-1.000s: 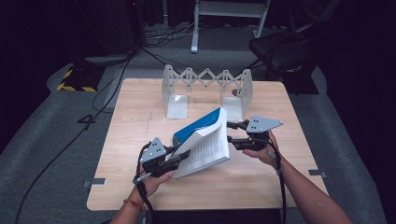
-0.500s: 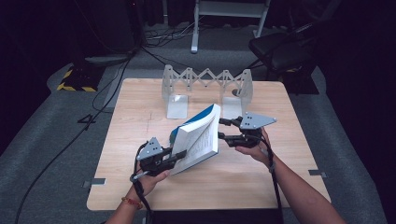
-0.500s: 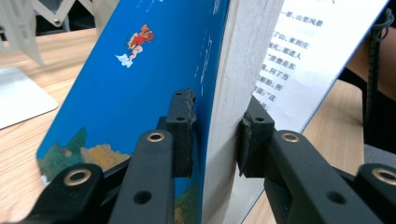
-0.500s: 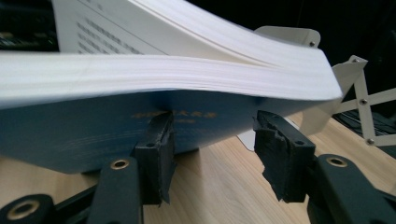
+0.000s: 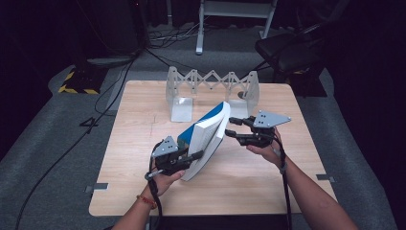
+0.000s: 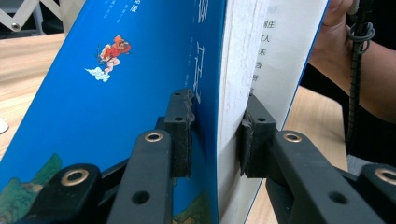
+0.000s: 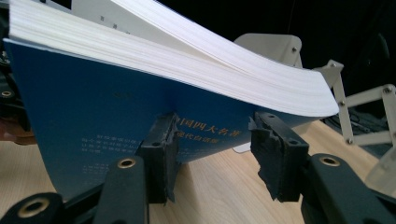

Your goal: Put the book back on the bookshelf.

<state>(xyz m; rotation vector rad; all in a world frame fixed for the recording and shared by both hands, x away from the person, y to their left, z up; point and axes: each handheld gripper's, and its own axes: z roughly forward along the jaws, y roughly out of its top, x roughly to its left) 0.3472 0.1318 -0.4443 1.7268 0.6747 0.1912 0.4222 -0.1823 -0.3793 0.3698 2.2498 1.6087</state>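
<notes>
Above table: left fingers clamp book; right fingers closing, half-open beside cover

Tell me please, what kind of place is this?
Probably a dim studio or lab set up for recording. A lone wooden table stands on grey carpet, cables run across the floor, and a hazard-striped base and a metal stand wait behind it.

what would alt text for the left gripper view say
The left tool clamps a thick blue-covered book across its block of white pages, one black jaw on the illustrated cover, the other on the page side. A wooden table lies behind.
</notes>
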